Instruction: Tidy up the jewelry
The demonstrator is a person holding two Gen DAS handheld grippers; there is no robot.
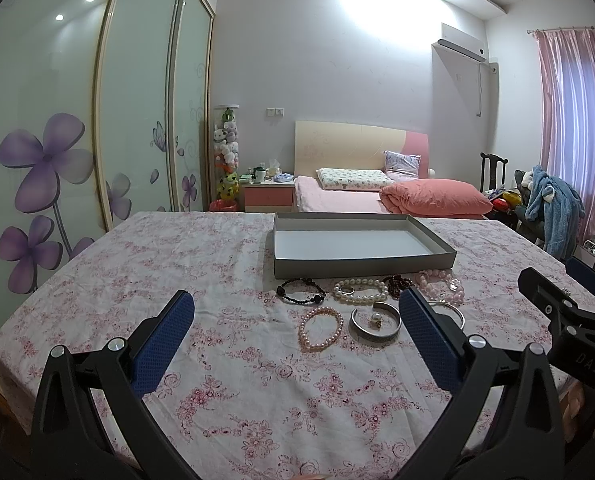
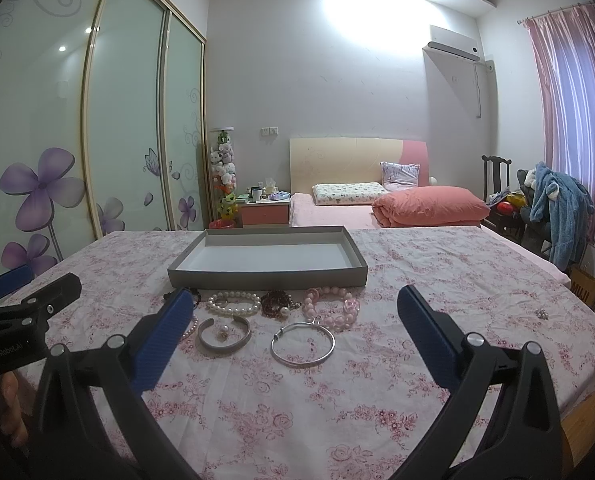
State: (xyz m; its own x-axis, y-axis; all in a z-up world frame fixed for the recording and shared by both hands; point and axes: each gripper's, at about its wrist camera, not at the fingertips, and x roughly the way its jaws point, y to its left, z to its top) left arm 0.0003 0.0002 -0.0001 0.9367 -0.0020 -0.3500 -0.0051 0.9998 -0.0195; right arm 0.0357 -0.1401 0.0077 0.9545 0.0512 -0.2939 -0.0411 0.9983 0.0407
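A grey shallow box (image 1: 361, 266) (image 2: 265, 276) stands empty on the floral tablecloth. In front of it lie a black bead bracelet (image 1: 300, 291), a white pearl bracelet (image 1: 360, 291) (image 2: 233, 304), a dark red bead piece (image 2: 275, 304), a pink bead bracelet (image 1: 441, 286) (image 2: 331, 306), a small pink pearl bracelet (image 1: 321, 328), a silver cuff (image 1: 375, 322) (image 2: 224, 334) with a pearl earring inside, and a thin silver bangle (image 2: 302, 344). My left gripper (image 1: 297, 312) is open and empty above the table, short of the jewelry. My right gripper (image 2: 293, 308) is open and empty too.
A small earring (image 2: 541, 313) lies alone at the table's right. Behind the table are a bed (image 1: 381, 196), a nightstand (image 1: 267, 196), a glass wardrobe (image 1: 57, 140) on the left and a chair with clothes (image 2: 553, 208) on the right.
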